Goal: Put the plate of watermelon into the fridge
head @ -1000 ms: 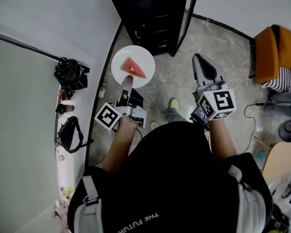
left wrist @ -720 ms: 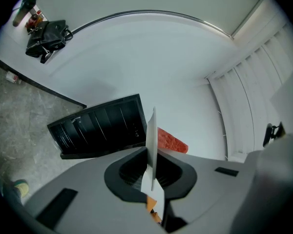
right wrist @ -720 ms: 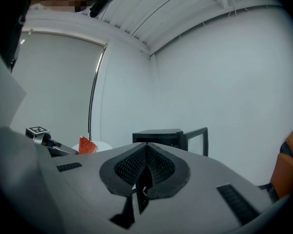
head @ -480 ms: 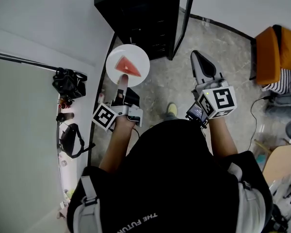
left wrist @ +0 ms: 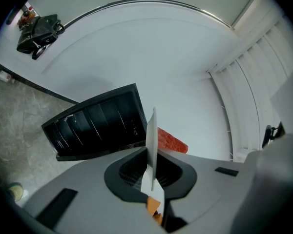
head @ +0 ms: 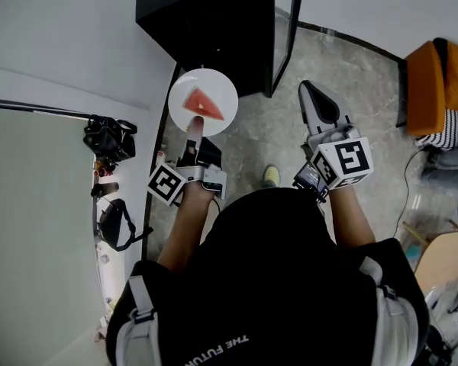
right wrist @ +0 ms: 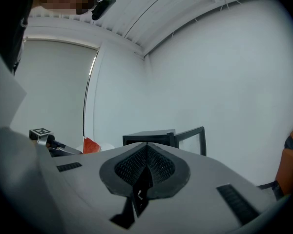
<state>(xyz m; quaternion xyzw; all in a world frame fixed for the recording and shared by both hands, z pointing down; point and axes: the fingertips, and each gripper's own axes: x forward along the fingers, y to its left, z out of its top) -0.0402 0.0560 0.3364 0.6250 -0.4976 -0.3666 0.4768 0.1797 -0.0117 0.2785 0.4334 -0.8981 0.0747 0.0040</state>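
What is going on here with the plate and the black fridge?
A person holds a white plate with a watermelon slice by its rim, pinched between the fingers of the left gripper. It is in front of the black fridge, whose door stands open, not inside yet. The right gripper is shut and empty.

One plate (head: 223,90), one watermelon slice (head: 202,104), one fridge (head: 206,14), one orange chair (head: 431,82).

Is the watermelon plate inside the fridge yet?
Out. The plate, with its watermelon slice, is held by its rim in the left tool, in front of the black fridge, whose door stands open.
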